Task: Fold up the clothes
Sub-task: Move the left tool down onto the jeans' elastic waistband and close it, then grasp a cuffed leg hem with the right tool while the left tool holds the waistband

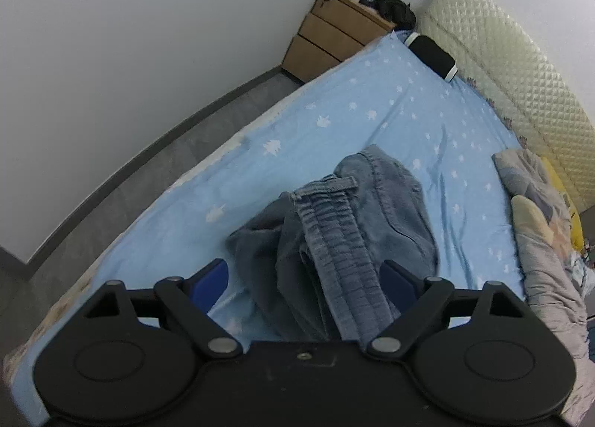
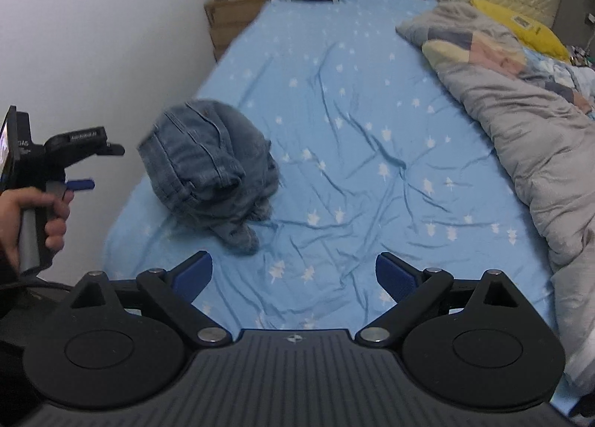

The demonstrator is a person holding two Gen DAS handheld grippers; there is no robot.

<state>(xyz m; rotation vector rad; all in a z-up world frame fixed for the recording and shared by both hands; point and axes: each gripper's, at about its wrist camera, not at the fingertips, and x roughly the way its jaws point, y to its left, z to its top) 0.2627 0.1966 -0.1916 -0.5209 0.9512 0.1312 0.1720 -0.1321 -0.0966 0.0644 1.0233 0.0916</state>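
Left gripper [image 1: 305,280] gapes over jeans [image 1: 334,226]; right view alone shows hand [image 2: 35,215].

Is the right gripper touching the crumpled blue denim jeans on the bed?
Apart. In the right wrist view, the open right gripper has bare light-blue star-print sheet between its fingers, and the crumpled blue denim jeans lie ahead to the left.

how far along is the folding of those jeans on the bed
Nothing looks folded yet: the jeans lie in a crumpled heap on the blue sheet. Nothing is in hand; the left gripper is open over the heap, and the right gripper is open over bare sheet. Spreading and every fold remain.
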